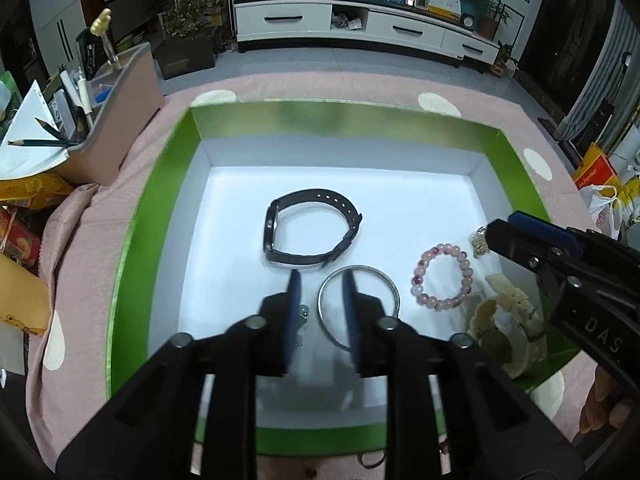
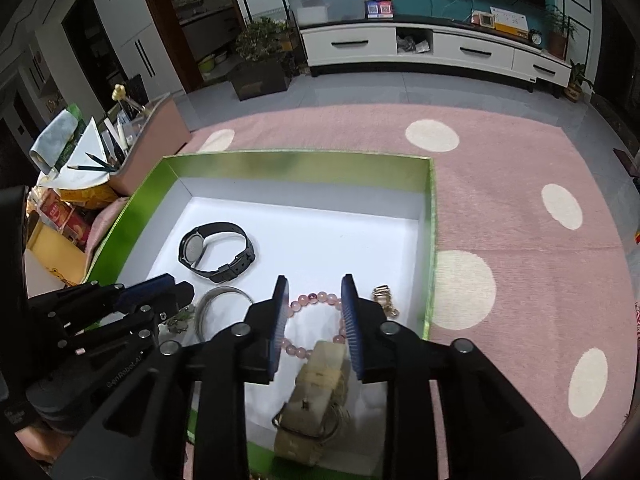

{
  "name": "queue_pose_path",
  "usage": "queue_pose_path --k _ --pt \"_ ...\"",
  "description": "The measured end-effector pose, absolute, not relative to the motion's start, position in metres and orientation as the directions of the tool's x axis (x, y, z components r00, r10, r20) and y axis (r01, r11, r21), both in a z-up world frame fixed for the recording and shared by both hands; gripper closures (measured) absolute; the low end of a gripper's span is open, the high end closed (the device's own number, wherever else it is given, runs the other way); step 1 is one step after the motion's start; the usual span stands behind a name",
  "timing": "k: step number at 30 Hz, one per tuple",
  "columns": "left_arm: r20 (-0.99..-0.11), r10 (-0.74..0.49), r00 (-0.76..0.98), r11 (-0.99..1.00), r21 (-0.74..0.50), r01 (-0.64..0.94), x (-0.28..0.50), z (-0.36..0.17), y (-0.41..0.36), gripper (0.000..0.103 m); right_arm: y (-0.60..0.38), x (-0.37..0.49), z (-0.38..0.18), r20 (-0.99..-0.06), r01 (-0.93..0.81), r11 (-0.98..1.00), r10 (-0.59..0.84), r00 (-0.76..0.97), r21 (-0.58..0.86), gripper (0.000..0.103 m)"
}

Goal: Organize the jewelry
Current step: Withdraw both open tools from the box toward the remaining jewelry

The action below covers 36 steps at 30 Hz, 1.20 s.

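Note:
A green box (image 1: 160, 184) with a white floor holds the jewelry. A black watch (image 1: 308, 232) lies in the middle, a silver bangle (image 1: 390, 288) in front of it, a pink bead bracelet (image 1: 444, 276) to the right, a gold piece (image 1: 480, 242) and a cream watch (image 1: 508, 320) at the right wall. My left gripper (image 1: 320, 280) is open and empty above the bangle's left rim. My right gripper (image 2: 314, 284) is open and empty above the bead bracelet (image 2: 316, 300) and cream watch (image 2: 320, 380). A small greenish item (image 2: 178, 320) lies by the left gripper.
The box (image 2: 430, 240) sits on a pink cloth with cream dots (image 2: 520, 240). A pink bin with pencils and papers (image 1: 120, 92) stands at the left, with snack packets (image 1: 24, 216) beside it. A TV cabinet (image 2: 432, 48) is far behind.

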<state>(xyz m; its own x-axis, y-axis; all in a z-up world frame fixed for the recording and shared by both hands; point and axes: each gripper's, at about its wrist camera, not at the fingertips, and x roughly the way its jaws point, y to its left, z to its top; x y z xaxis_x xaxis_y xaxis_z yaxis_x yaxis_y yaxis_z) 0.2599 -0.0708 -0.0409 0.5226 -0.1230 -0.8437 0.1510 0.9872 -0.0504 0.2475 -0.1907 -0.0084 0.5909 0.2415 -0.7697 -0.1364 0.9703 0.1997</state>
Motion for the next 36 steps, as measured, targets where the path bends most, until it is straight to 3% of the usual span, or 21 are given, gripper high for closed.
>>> queue_pose_path --k 3,9,13,23,36 --pt "-0.83 -0.121 0.545 0.988 -0.05 0.144 0.25 -0.03 -0.064 0.063 -0.198 0.233 0.0 -0.75 -0.135 0.969 0.244 0.614 0.205 0.072" --pt "-0.808 -0.115 0.578 0.991 -0.052 0.124 0.227 -0.013 -0.048 0.049 -0.213 0.2 0.013 -0.717 -0.128 0.965 0.257 0.647 0.231 0.07" --pt "-0.797 -0.104 0.594 0.993 -0.047 0.11 0.212 -0.003 -0.035 0.04 -0.221 0.175 0.02 -0.7 -0.118 0.964 0.254 0.668 0.236 0.058" --pt "-0.787 -0.075 0.612 0.997 -0.054 0.053 0.156 -0.002 0.01 0.036 -0.234 0.123 0.018 -0.692 -0.107 0.962 0.257 0.674 0.253 0.055" --pt "-0.813 -0.063 0.579 0.987 -0.135 -0.082 0.086 -0.04 0.055 0.036 -0.237 0.076 -0.016 -0.728 -0.077 0.947 0.289 0.621 0.311 0.055"
